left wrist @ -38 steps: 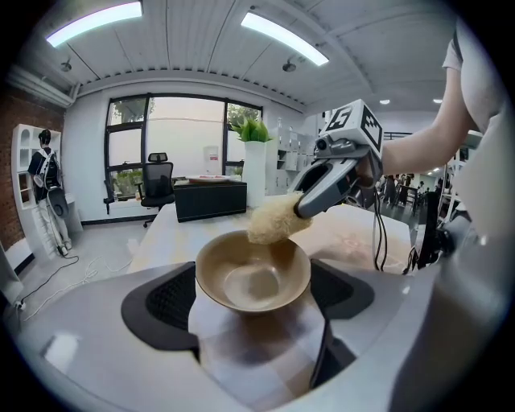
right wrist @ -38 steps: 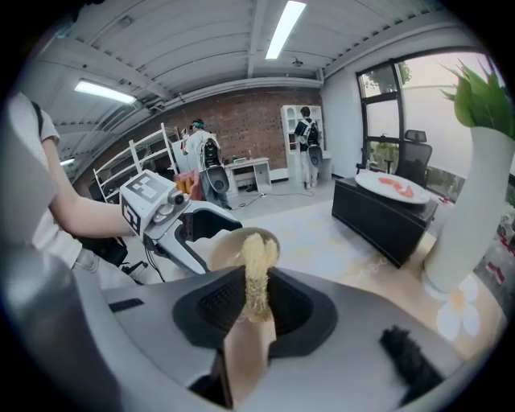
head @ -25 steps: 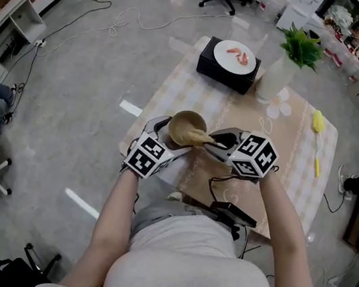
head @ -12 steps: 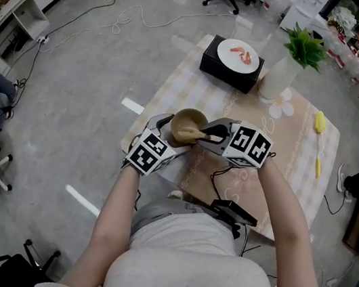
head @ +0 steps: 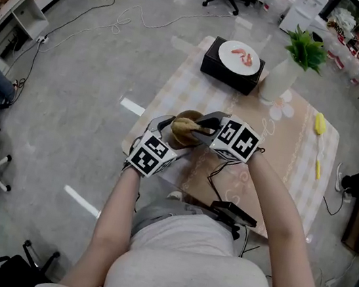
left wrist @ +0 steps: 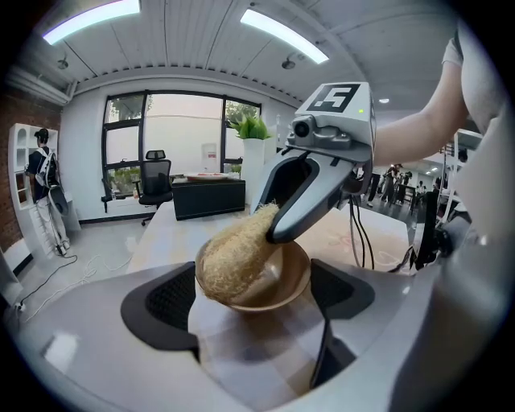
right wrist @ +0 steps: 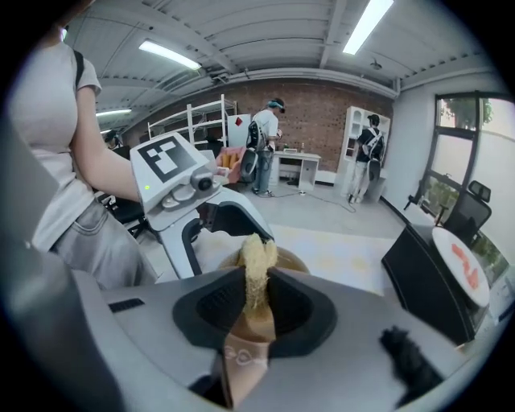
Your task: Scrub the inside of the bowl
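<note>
A tan wooden bowl point(head: 186, 116) sits at the table's near left corner. My left gripper point(head: 170, 135) is shut on it, a jaw on either side of the bowl point(left wrist: 283, 283). My right gripper point(head: 199, 128) reaches in from the right and is shut on a straw-coloured loofah sponge point(head: 186, 131). From the left gripper view point(left wrist: 253, 304) the sponge point(left wrist: 232, 259) presses on the bowl's left inner wall and rim, below the right gripper point(left wrist: 283, 216). From the right gripper view point(right wrist: 256, 299) the sponge point(right wrist: 256, 265) stands pinched upright, with the bowl point(right wrist: 293, 261) behind it.
The checked table point(head: 282, 147) also bears a black box point(head: 226, 74) with a white plate point(head: 239, 54), a white vase with a plant point(head: 277, 74) and a yellow brush point(head: 318, 123). A black device with a cable point(head: 230, 212) lies at the near edge. People stand far off point(right wrist: 265, 137).
My right gripper has moved left over the bowl, carrying the sponge across the inside toward the left wall. The left gripper and bowl have hardly moved.
</note>
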The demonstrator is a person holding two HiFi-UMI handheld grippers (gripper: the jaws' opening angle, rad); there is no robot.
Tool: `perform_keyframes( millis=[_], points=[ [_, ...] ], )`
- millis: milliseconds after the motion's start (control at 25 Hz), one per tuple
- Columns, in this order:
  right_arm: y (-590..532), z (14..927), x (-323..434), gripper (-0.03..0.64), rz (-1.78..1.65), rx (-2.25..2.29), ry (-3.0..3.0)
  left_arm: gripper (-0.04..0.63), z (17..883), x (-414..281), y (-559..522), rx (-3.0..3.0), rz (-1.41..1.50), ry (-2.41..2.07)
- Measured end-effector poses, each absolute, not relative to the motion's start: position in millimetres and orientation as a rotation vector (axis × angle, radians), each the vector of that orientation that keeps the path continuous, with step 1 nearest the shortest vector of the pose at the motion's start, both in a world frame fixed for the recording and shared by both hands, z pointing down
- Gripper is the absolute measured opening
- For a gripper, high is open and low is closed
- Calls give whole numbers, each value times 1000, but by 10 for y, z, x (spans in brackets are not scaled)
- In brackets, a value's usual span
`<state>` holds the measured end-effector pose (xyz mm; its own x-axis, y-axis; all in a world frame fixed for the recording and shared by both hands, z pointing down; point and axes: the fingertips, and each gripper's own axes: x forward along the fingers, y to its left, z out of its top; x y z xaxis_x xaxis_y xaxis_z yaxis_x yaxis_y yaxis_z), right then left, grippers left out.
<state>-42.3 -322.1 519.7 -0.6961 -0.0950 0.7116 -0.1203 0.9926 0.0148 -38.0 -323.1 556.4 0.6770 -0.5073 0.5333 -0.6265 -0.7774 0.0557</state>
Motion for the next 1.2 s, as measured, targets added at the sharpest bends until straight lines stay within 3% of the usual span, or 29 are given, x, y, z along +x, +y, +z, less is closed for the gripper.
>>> perform_keyframes(
  millis=[640, 1200],
  points=[
    [-3548, 5251, -260, 86, 54, 265, -2212, 459, 5587, -391, -3232, 2654, 726, -912],
    [-3200, 5252, -153, 86, 79, -24, -2069, 462, 5592, -391, -3234, 2643, 709, -903]
  ],
)
